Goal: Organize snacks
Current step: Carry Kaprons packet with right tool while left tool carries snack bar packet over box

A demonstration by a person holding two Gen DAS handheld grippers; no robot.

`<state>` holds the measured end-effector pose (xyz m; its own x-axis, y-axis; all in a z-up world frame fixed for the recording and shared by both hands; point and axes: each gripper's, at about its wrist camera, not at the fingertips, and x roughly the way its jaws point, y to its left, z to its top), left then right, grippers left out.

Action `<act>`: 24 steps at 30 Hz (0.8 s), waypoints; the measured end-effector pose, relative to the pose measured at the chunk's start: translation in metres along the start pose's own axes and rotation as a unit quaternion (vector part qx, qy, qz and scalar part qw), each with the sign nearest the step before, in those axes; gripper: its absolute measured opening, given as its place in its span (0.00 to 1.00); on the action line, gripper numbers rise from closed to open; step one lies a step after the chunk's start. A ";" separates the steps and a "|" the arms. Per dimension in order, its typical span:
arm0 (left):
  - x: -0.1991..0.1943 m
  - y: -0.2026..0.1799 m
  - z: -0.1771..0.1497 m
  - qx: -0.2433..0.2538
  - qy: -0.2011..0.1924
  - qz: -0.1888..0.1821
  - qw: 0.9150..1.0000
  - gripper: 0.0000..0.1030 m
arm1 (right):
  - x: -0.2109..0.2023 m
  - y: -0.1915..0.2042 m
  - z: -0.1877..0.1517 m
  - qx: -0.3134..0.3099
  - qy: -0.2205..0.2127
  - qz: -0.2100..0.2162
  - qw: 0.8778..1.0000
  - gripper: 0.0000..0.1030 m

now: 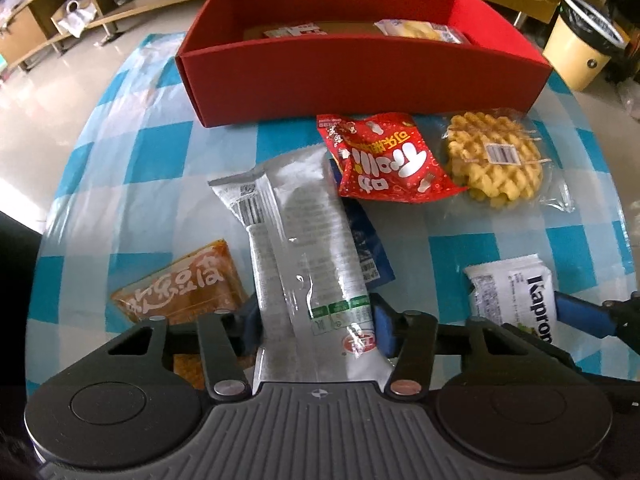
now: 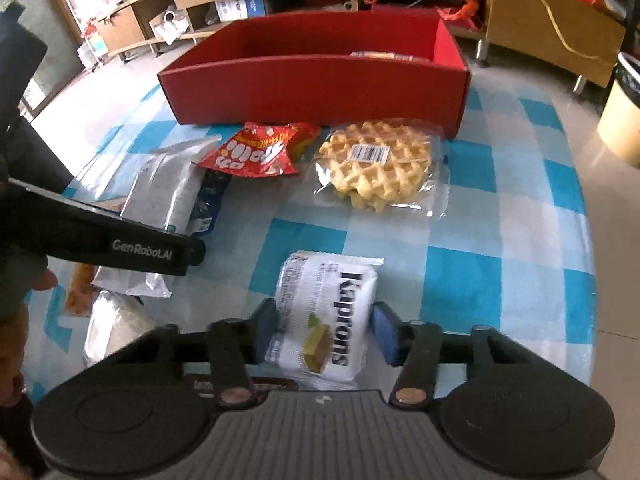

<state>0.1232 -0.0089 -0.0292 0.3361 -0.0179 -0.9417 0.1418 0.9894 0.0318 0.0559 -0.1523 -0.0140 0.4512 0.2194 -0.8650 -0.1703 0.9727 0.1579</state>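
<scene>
On the blue-and-white checked tablecloth [image 1: 168,152], my left gripper [image 1: 318,320] is shut on a long silver-white packet [image 1: 304,240], its blue pads pressing on both sides of the near end. The packet lies over a dark blue packet [image 1: 368,248]. My right gripper [image 2: 324,328] is shut on a white Kaprions wafer packet [image 2: 328,312]. An open red box [image 1: 360,76] stands at the far edge, with a couple of packets [image 1: 420,30] inside. In front of it lie a red snack bag [image 1: 384,164] and a wrapped waffle [image 1: 492,160]. An orange packet [image 1: 188,284] lies left of my left gripper.
A cream waste bin [image 1: 580,44] stands on the floor beyond the table's right corner. Wooden shelving [image 2: 180,8] runs along the back. The left gripper's black body [image 2: 120,240] reaches in from the left of the right wrist view. Bare cloth [image 2: 500,240] lies to the right.
</scene>
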 end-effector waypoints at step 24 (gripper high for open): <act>-0.051 0.001 0.015 -0.016 -0.062 -0.039 0.997 0.51 | -0.045 -0.014 0.029 0.039 -0.081 0.040 0.995 0.40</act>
<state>0.1204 -0.0097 0.0244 0.4387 -0.1113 -0.8917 0.1430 0.9883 -0.0530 0.0634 -0.1736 0.0361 0.5745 0.2995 -0.7617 -0.1463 0.9532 0.2645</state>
